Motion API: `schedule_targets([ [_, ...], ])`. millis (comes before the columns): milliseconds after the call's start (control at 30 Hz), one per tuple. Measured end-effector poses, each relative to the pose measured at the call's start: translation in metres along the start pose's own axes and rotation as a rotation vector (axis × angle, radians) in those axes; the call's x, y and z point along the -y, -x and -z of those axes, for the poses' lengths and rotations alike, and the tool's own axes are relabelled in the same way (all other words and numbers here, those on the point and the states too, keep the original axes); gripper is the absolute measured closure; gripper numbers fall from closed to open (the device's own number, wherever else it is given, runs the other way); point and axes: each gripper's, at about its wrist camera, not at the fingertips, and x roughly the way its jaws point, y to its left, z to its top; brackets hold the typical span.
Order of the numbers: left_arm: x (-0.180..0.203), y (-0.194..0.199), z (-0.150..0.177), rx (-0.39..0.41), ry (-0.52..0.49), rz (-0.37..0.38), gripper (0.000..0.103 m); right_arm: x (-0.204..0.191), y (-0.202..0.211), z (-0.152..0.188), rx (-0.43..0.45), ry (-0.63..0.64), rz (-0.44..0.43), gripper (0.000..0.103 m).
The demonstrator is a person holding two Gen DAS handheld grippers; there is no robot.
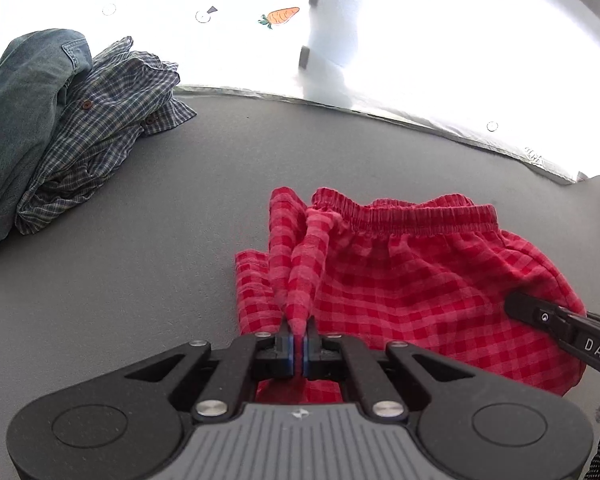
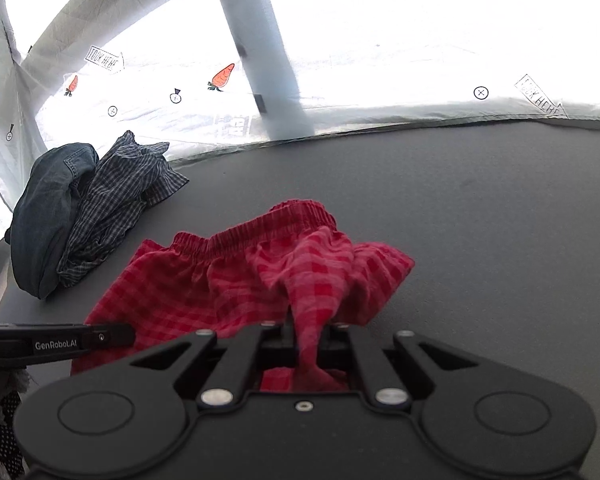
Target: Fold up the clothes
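Red checked shorts [image 1: 400, 272] with an elastic waistband lie on the grey table [image 1: 140, 264], waistband at the far side. My left gripper [image 1: 299, 340] is shut on a pinched-up fold at their left edge. My right gripper [image 2: 306, 332] is shut on a bunched fold of the shorts [image 2: 204, 292] at their right edge and lifts it off the table. The right gripper also shows at the right of the left wrist view [image 1: 560, 324]. The left gripper shows at the left of the right wrist view [image 2: 100, 338].
A crumpled pile of a denim garment [image 1: 24, 120] and a dark plaid shirt [image 1: 100, 128] lies at the far left of the table; it also shows in the right wrist view [image 2: 84, 208]. A bright white printed sheet [image 1: 380, 40] hangs behind the table's far edge.
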Motion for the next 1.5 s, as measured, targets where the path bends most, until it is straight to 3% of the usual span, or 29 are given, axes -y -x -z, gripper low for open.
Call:
schedule_targets([
  [267, 0.036, 0.058, 0.017, 0.061, 0.025, -0.005, 0.099, 0.028, 0.069, 0.001, 0.056, -0.017, -0.04, 0.099],
  [433, 0.054, 0.071, 0.032, 0.021, 0.056, 0.102, 0.099, 0.041, 0.114, 0.009, 0.075, -0.014, 0.021, 0.099],
  [533, 0.068, 0.061, 0.046, -0.018, 0.019, 0.138, 0.099, 0.051, 0.132, 0.02, 0.063, -0.019, 0.068, 0.099],
  [767, 0.09, 0.019, 0.094, -0.119, -0.043, 0.122, 0.096, 0.078, 0.123, 0.071, -0.071, -0.032, 0.169, 0.099],
  [867, 0.097, 0.009, 0.111, -0.135, -0.069, 0.102, 0.089, 0.086, 0.119, 0.086, -0.101, -0.041, 0.19, 0.098],
  [1100, 0.091, 0.014, 0.119, -0.084, -0.135, 0.021, 0.07, 0.083, 0.113, 0.09, -0.111, -0.009, 0.204, 0.098],
  [1300, 0.088, 0.009, 0.115, -0.103, -0.116, 0.037, 0.062, 0.086, 0.109, 0.088, -0.12, -0.01, 0.194, 0.098],
  [1367, 0.088, 0.007, 0.113, -0.099, -0.097, 0.041, 0.064, 0.09, 0.109, 0.089, -0.122, -0.023, 0.187, 0.098],
  [1400, 0.087, 0.006, 0.113, -0.092, -0.09, 0.035, 0.074, 0.091, 0.109, 0.089, -0.121, -0.033, 0.181, 0.098],
  [1433, 0.087, 0.005, 0.112, -0.088, -0.084, 0.037, 0.092, 0.092, 0.109, 0.089, -0.119, -0.04, 0.178, 0.098],
  [1500, 0.085, 0.003, 0.109, -0.102, -0.049, 0.057, 0.1, 0.092, 0.111, 0.089, -0.109, -0.045, 0.175, 0.098],
])
